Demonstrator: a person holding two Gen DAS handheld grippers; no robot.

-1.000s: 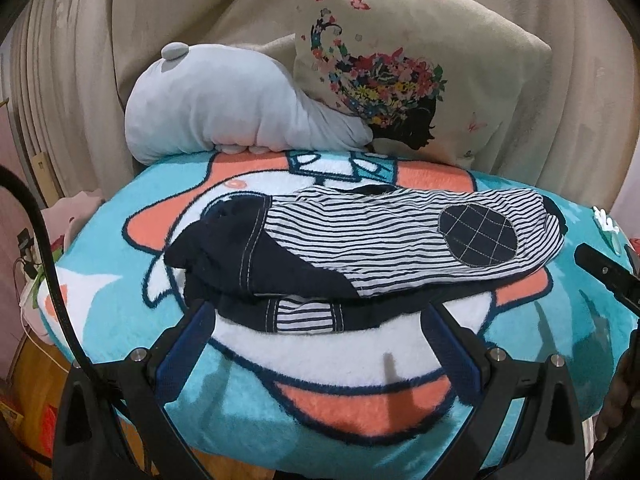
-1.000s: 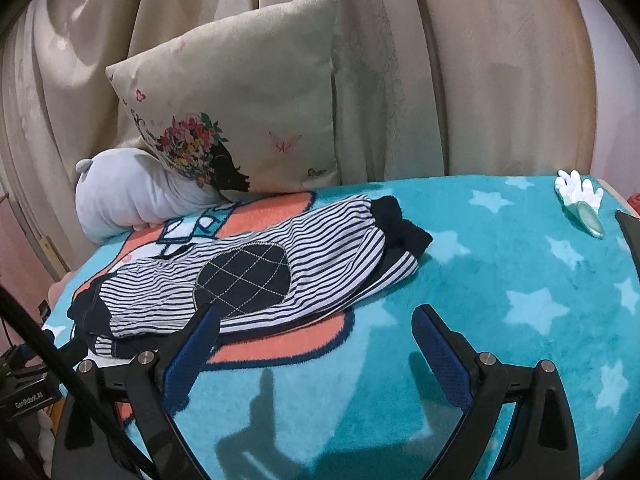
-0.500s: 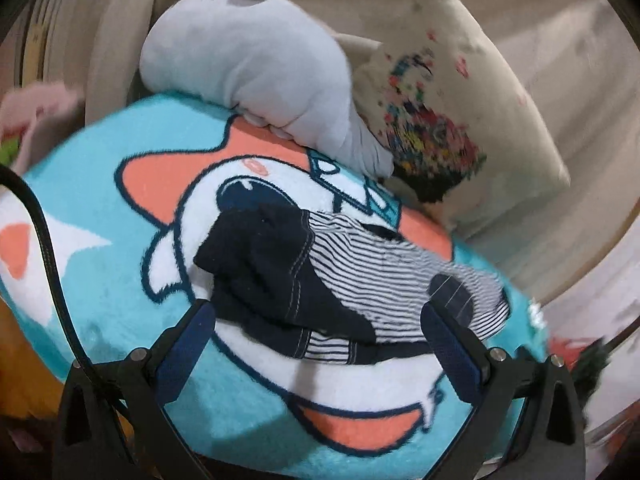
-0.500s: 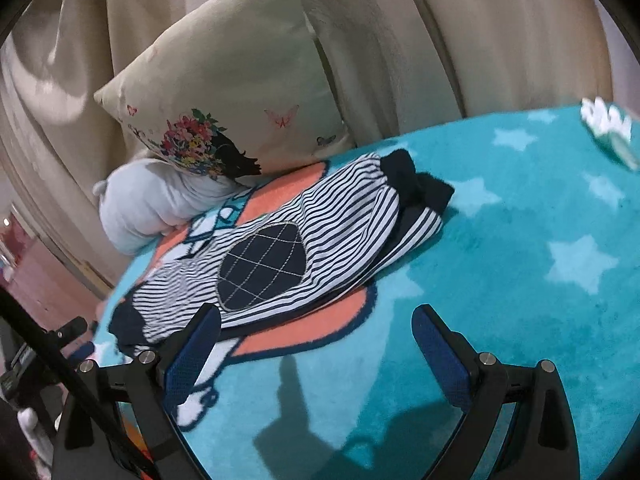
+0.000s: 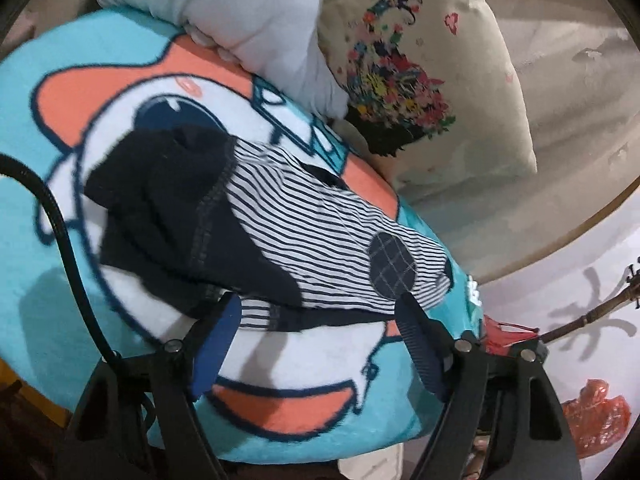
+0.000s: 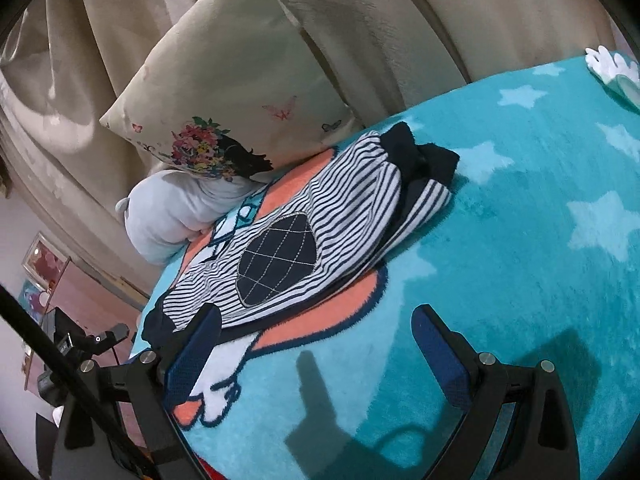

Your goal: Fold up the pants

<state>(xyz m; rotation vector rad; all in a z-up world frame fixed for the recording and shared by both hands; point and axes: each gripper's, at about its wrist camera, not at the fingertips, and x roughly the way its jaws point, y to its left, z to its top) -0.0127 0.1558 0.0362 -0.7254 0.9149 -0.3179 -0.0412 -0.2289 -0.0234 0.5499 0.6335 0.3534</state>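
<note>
The striped navy-and-white pants (image 5: pixel 288 224) lie folded lengthwise on the teal cartoon blanket (image 5: pixel 304 364), with the dark waistband (image 5: pixel 160 200) at the left and a round checked knee patch (image 5: pixel 394 264) at the right. My left gripper (image 5: pixel 320 308) is open and empty, its fingertips just at the near edge of the pants. In the right wrist view the pants (image 6: pixel 320 232) lie left of centre. My right gripper (image 6: pixel 316 324) is open and empty, its left fingertip at the pants' near edge.
A grey plush toy (image 5: pixel 248 12) and a cream flowered pillow (image 6: pixel 236 92) lean against the beige curtain (image 6: pixel 440 12) behind the pants. The blanket's front edge (image 5: pixel 280 444) drops off close to the left gripper. A small white and green item (image 6: pixel 616 72) lies at the far right.
Both grippers have moved closer to the pants and tilted; the left view has swung so the pants now run diagonally. Both stay open. The pants have not moved.
</note>
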